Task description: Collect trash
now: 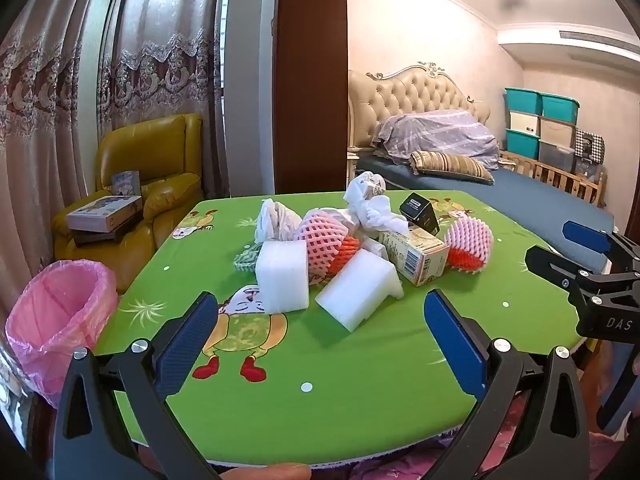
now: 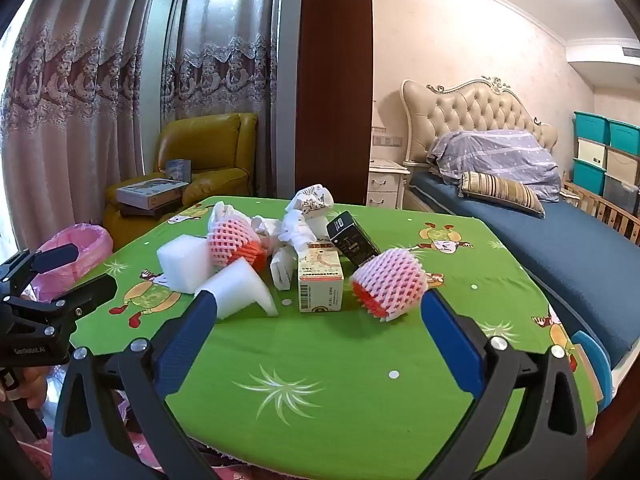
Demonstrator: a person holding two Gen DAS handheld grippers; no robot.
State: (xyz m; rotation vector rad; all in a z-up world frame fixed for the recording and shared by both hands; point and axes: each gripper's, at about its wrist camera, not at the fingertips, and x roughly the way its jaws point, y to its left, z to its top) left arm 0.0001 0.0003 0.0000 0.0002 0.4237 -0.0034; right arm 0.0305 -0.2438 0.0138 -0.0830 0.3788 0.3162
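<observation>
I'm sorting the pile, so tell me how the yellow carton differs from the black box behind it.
The yellow carton is pale with a barcode on its end; the black box is dark with a small white label. The carton lies flat on the table, nearer the grippers; the black box sits tilted behind it. Both are small closed rectangular boxes.

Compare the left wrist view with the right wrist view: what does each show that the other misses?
Only the left wrist view shows a green foam net behind the white foam block. Only the right wrist view shows the white nightstand and a hand holding the left gripper. Both show the trash pile, the pink-lined bin beside the green table, and both grippers open, holding nothing.
</observation>
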